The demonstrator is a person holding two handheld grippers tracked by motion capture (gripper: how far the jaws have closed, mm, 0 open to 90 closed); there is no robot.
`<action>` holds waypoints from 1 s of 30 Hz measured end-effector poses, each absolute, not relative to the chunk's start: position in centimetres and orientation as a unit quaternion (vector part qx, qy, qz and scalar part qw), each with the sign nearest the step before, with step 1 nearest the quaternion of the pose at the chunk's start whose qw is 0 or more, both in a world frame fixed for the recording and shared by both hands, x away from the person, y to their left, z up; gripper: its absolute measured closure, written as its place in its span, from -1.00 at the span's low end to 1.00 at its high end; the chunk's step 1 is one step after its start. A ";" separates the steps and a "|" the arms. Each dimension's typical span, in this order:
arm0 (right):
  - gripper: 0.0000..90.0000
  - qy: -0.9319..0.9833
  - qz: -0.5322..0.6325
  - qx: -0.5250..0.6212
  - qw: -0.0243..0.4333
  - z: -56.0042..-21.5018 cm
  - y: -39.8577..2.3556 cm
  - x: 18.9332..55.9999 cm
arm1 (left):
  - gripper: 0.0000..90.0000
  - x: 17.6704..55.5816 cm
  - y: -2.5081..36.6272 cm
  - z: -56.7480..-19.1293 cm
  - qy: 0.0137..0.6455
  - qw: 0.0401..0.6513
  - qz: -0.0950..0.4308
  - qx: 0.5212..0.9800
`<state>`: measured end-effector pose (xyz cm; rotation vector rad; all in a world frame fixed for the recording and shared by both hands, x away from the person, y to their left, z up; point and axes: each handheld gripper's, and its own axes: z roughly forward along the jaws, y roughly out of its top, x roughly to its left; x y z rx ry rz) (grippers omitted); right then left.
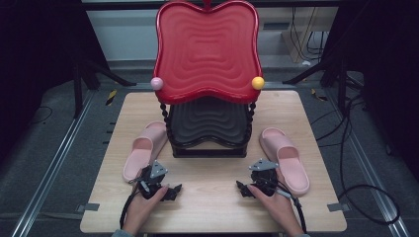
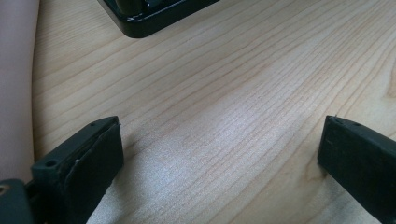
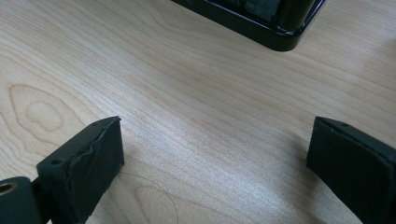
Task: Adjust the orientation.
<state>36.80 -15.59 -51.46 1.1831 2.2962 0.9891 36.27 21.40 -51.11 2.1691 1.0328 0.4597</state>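
A two-tier rack stands at the middle of the wooden table, with a red wavy top tray over a black lower tray. One pink slipper lies to its left and another pink slipper to its right. My left gripper rests low over the table beside the left slipper's heel, open with nothing between its jaws. My right gripper sits beside the right slipper, also open over bare wood.
The rack's black base corner lies just ahead of the left gripper, and the base's other corner ahead of the right. The left slipper's edge borders the left jaw. A pink ball and a yellow ball trim the red tray.
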 end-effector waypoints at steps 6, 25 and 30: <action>-0.91 0.815 0.353 0.420 0.186 -51.5 -15.6 36.7 | -0.93 36.1 21.6 -51.0 0.394 0.342 0.175 0.835; -0.91 0.816 0.354 0.417 0.185 -51.5 -15.7 36.7 | -0.88 38.1 27.9 -43.7 0.377 0.279 0.229 0.853; -0.91 0.816 0.354 0.418 0.184 -51.5 -15.6 36.6 | -0.81 40.2 30.6 -43.0 0.397 0.260 0.235 0.848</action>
